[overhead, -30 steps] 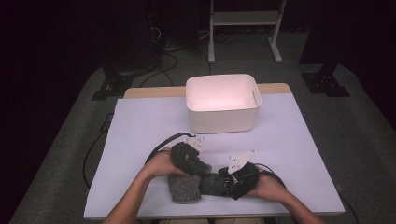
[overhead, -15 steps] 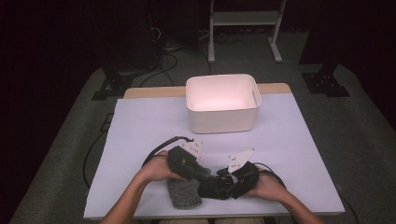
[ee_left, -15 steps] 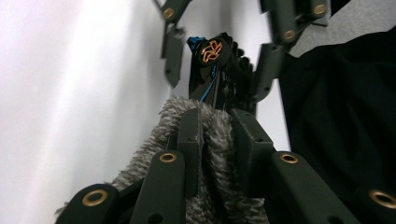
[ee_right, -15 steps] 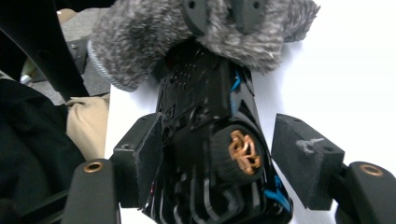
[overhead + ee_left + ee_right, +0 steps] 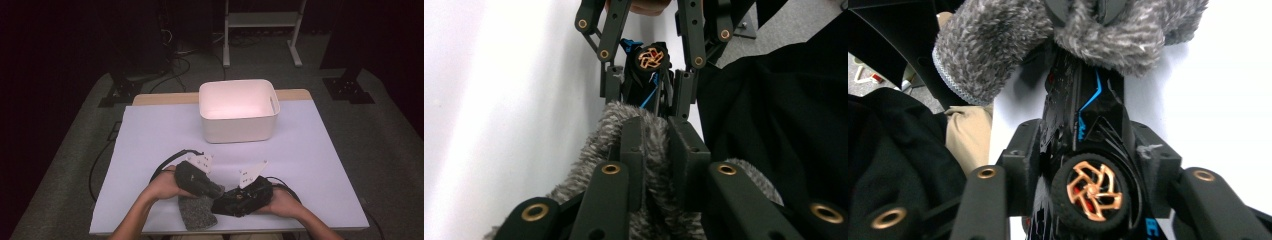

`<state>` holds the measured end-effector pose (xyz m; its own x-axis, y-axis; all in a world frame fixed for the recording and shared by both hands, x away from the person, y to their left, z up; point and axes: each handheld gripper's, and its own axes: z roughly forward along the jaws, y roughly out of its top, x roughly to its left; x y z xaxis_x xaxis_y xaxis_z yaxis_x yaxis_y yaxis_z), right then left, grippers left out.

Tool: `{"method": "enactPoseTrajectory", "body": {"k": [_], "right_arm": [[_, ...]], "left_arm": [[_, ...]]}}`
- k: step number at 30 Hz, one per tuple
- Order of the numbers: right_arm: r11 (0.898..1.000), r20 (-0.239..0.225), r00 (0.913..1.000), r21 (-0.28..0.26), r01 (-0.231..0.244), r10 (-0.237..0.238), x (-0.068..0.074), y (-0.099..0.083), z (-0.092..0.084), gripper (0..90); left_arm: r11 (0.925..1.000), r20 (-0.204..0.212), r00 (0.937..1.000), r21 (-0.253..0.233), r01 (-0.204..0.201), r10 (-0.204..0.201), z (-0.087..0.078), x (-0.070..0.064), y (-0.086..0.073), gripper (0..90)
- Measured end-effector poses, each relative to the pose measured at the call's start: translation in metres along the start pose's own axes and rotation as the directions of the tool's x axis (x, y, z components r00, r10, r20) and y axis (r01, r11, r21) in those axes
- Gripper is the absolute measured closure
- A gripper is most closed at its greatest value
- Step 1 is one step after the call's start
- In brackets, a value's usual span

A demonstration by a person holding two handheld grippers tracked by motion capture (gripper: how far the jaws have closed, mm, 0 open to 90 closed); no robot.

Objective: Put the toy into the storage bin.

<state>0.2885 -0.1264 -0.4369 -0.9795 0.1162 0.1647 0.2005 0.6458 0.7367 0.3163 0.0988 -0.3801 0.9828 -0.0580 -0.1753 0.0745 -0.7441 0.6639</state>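
A grey fuzzy sock (image 5: 197,214) lies at the table's front edge, and its cuff is pinched in my left gripper (image 5: 214,192), which is shut on it. In the left gripper view the jaws (image 5: 656,131) have just been closing on the fuzzy fabric. My right gripper (image 5: 229,202) faces it from the right and holds a black toy car (image 5: 1088,120) with blue trim and a copper wheel (image 5: 1093,192). Its jaws (image 5: 1089,150) have just been closing, and the pads now press on the car's sides. The car's nose touches the sock (image 5: 998,45).
A white plastic bin (image 5: 237,122) stands at the back middle of the white table (image 5: 150,135). Cables trail from both grippers across the front. The person's dark clothing (image 5: 784,125) sits close behind the front edge.
The two grippers have drawn together at the front edge. The left one has gathered the sock's cuff, and the car's nose now meets the sock.
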Motion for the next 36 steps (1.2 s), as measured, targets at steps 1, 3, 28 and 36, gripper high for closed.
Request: {"method": "enactPoseTrajectory", "body": {"k": [1, 3, 28, 36], "right_arm": [[1.000, 0.004, 1.0000, -0.001, 0.002, -0.002, 0.001, 0.000, 0.000, 51.1], [1.000, 0.003, 0.9999, -0.003, 0.012, -0.011, 0.002, -0.001, -0.001, 52.1], [0.995, 0.159, 0.9831, -0.037, 0.097, -0.090, -0.020, -0.001, -0.007, 53.4], [0.997, 0.156, 0.9860, -0.035, 0.066, -0.060, -0.019, -0.014, -0.017, 50.4]], "left_arm": [[1.0000, 0.005, 1.0000, -0.001, -0.004, 0.004, -0.001, 0.000, 0.000, 79.7], [0.9999, -0.004, 0.9999, -0.009, -0.011, 0.011, -0.003, -0.001, 0.000, 81.8], [0.9964, -0.068, 0.9963, 0.070, -0.048, 0.053, 0.005, 0.015, 0.022, 84.0], [0.9937, -0.088, 0.9930, 0.086, -0.072, 0.079, 0.006, 0.011, 0.024, 79.4]]}}
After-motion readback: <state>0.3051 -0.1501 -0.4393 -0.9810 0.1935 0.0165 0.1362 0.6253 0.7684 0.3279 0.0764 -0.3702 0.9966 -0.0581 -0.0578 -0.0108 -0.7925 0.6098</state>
